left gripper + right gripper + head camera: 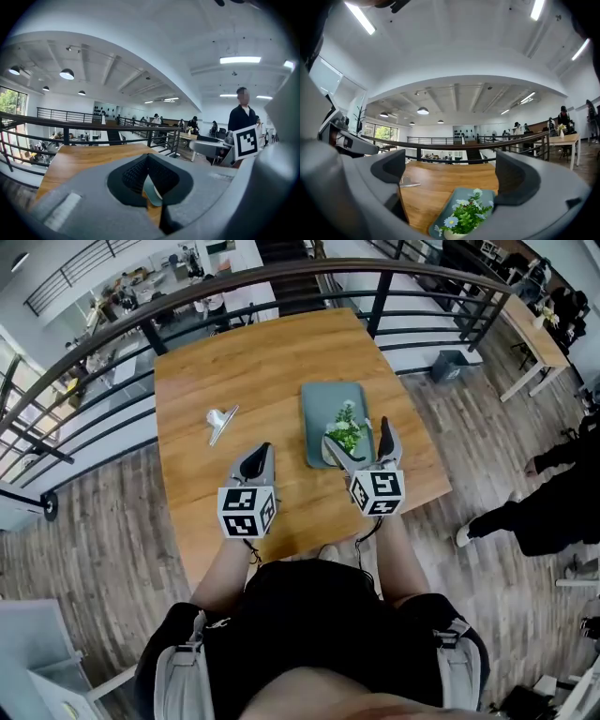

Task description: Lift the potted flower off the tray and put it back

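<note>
1. Here, at a square light-brown wooden table (pixel 253 362) beside a dark curved metal railing (pixel 234 282), a person holds a grey two-jaw gripper in each hand.
2. The small potted flower (pixel 464 216), green leaves with white and pale blue blooms in a pale pot, stands on the near end of a rectangular grey-green tray (pixel 323 404) at the table's middle.
3. The right gripper (pixel 359 444) points level at the tray's near end. Its fingers are spread wide on either side of the plant, and the pads do not press on it.
4. The left gripper (pixel 262 452) hovers over bare wood to the tray's left, its fingers pressed together with nothing between them.
5. A small white and silver object (pixel 221 420), too small to identify, lies on the table well left of the tray.
</note>
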Demonstrator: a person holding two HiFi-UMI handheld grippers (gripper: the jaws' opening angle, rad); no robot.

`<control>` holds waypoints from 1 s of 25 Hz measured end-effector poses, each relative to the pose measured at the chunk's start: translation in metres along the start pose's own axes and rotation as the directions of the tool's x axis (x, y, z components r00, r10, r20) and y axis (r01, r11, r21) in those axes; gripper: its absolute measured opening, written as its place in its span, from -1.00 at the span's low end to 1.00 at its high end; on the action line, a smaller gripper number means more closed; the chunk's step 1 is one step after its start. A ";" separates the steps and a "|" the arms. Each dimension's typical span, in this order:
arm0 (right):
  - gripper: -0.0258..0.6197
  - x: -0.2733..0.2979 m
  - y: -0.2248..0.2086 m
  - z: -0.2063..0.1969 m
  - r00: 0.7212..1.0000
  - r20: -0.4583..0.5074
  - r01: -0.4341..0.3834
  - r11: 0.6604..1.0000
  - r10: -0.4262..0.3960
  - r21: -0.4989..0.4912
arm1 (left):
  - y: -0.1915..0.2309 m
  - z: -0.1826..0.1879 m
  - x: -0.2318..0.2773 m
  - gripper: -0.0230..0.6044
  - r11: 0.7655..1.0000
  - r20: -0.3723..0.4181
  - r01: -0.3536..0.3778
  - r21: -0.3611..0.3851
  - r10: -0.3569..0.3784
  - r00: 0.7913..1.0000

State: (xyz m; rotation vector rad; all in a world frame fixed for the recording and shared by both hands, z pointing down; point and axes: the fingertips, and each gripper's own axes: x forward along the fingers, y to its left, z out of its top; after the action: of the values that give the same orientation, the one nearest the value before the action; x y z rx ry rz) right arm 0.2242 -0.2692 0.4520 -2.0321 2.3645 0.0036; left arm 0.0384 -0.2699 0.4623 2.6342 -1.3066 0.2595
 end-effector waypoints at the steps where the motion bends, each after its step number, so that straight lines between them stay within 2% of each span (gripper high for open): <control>1: 0.88 0.003 0.000 -0.006 1.000 -0.011 -0.015 1.000 0.015 0.002 | 0.000 -0.002 0.000 -0.88 1.000 -0.004 -0.011 0.001 0.011 1.000; 5: 0.88 0.014 -0.004 -0.037 0.995 -0.087 -0.041 0.999 0.040 -0.011 | 0.006 -0.008 -0.003 -0.88 0.998 -0.023 -0.057 -0.001 0.057 0.998; 14: 0.88 0.026 -0.012 -0.096 0.979 -0.202 -0.035 0.996 0.018 -0.081 | 0.012 -0.010 -0.004 -0.88 0.994 -0.027 -0.107 0.003 0.107 0.994; 21: 0.88 0.028 -0.017 -0.140 0.958 -0.282 -0.038 0.999 0.041 0.018 | 0.019 -0.014 -0.004 -0.88 0.991 -0.041 -0.134 -0.001 0.134 0.990; 25: 0.88 0.031 -0.018 -0.163 0.944 -0.328 -0.030 0.999 0.039 0.034 | 0.025 -0.014 -0.004 -0.88 0.989 -0.047 -0.145 0.002 0.145 0.988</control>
State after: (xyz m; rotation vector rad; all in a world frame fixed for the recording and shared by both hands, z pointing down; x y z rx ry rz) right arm 0.2352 -0.3054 0.6144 -2.1218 2.5653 -0.3975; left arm 0.0151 -0.2778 0.4774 2.5184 -1.4844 0.3389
